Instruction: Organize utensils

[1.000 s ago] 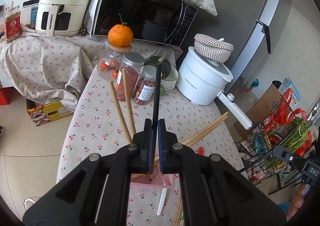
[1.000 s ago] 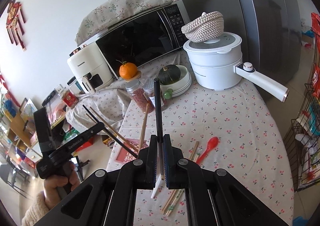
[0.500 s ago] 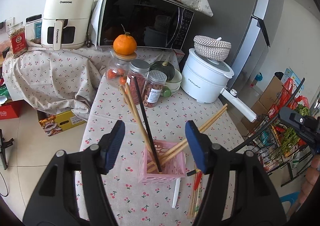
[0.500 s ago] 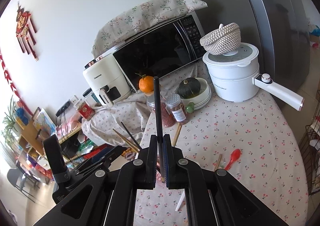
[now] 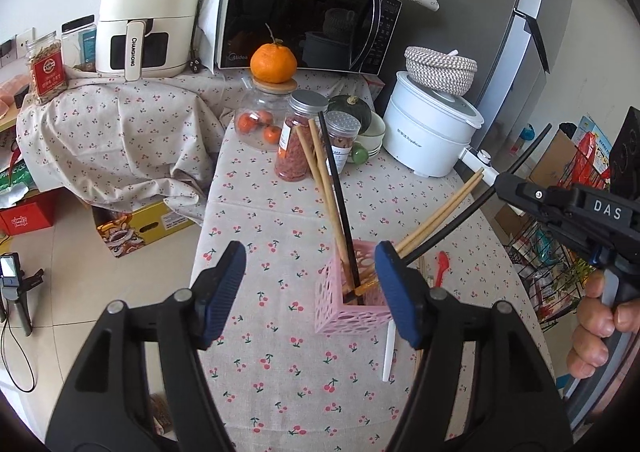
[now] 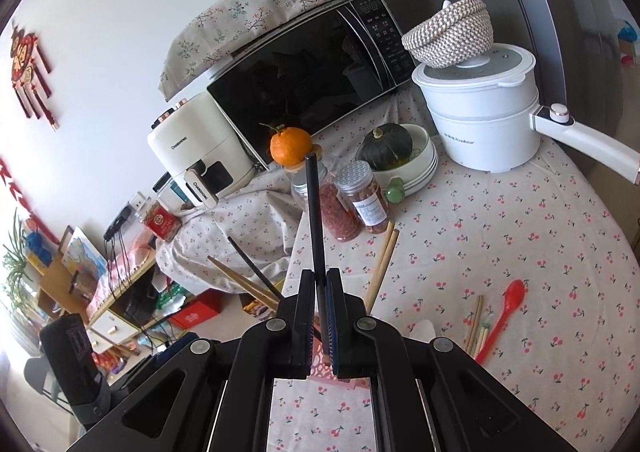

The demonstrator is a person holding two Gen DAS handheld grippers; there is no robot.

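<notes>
A pink perforated basket (image 5: 347,306) stands on the cherry-print table and holds wooden chopsticks (image 5: 320,180) and a black chopstick (image 5: 336,188). My left gripper (image 5: 310,286) is open and empty just in front of the basket. My right gripper (image 6: 319,316) is shut on a second black chopstick (image 6: 314,220); in the left wrist view that chopstick (image 5: 472,208) slants down into the basket from the right. The basket is mostly hidden under the right gripper in the right wrist view.
A red spoon (image 6: 505,310), loose chopsticks (image 6: 476,324) and a white utensil (image 5: 389,352) lie on the tablecloth (image 6: 520,236). Jars (image 5: 298,136), an orange (image 5: 273,63), a white pot (image 5: 430,132), a microwave (image 5: 304,16) and an air fryer (image 5: 148,12) stand at the back.
My left gripper let go of its black chopstick, which now stands in the basket, opened and drew back. My right gripper brought its chopstick over to the basket.
</notes>
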